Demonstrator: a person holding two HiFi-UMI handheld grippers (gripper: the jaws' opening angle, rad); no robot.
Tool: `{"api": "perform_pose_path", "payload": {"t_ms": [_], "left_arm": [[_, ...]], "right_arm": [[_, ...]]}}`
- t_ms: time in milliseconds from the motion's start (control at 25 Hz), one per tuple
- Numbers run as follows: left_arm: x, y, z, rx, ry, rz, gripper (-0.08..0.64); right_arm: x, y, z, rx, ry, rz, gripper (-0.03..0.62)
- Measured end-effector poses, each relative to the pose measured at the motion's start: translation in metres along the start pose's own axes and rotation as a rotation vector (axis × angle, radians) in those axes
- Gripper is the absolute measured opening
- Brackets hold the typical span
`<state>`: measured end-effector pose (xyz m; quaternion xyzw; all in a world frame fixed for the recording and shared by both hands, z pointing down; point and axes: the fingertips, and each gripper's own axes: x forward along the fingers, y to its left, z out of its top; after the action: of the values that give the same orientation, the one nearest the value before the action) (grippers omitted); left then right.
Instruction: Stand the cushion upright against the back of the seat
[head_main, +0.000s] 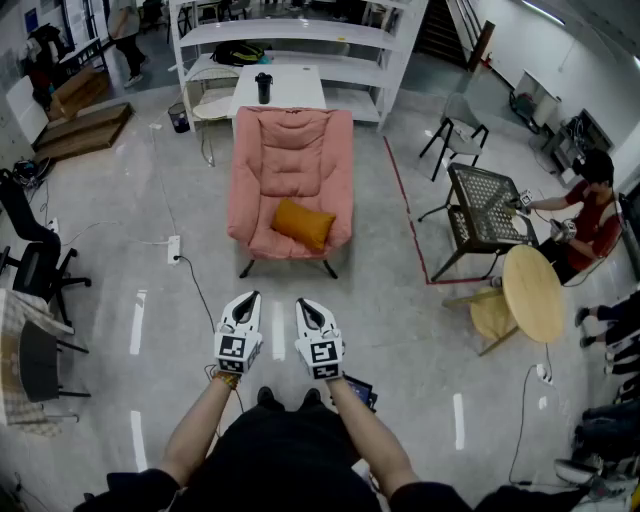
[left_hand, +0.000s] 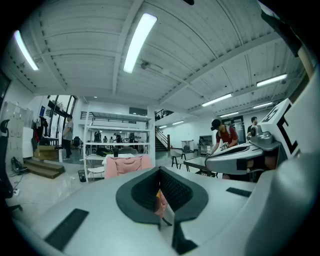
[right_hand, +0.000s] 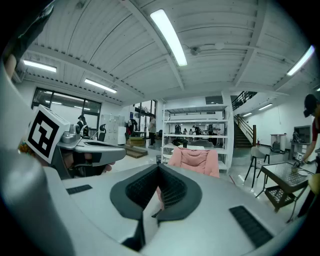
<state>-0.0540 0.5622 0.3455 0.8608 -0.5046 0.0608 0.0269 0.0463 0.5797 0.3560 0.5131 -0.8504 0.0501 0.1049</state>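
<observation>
A pink armchair stands on the grey floor some way ahead of me. An orange cushion lies tilted on its seat, toward the front right, away from the backrest. My left gripper and right gripper are held side by side in front of my body, well short of the chair, both shut with nothing in them. In the left gripper view the jaws meet in front of the armchair. In the right gripper view the jaws are closed too, with the armchair beyond.
A white table with a black bottle and a white shelf unit stand behind the chair. To the right are a dark mesh table, a round wooden table and a seated person. A power strip lies on the floor at the left.
</observation>
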Motion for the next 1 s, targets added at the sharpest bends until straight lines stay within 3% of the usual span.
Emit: {"api": "perform_pose_path", "payload": {"t_ms": [280, 1000], "left_arm": [[0.016, 0.015, 0.008, 0.008, -0.016, -0.003, 0.012], [0.022, 0.06, -0.004, -0.012, -0.011, -0.066, 0.012]], "right_arm": [[0.023, 0.001, 0.015, 0.015, -0.045, 0.049, 0.015], [0.071, 0.033, 0.007, -0.001, -0.002, 0.049, 0.015]]}}
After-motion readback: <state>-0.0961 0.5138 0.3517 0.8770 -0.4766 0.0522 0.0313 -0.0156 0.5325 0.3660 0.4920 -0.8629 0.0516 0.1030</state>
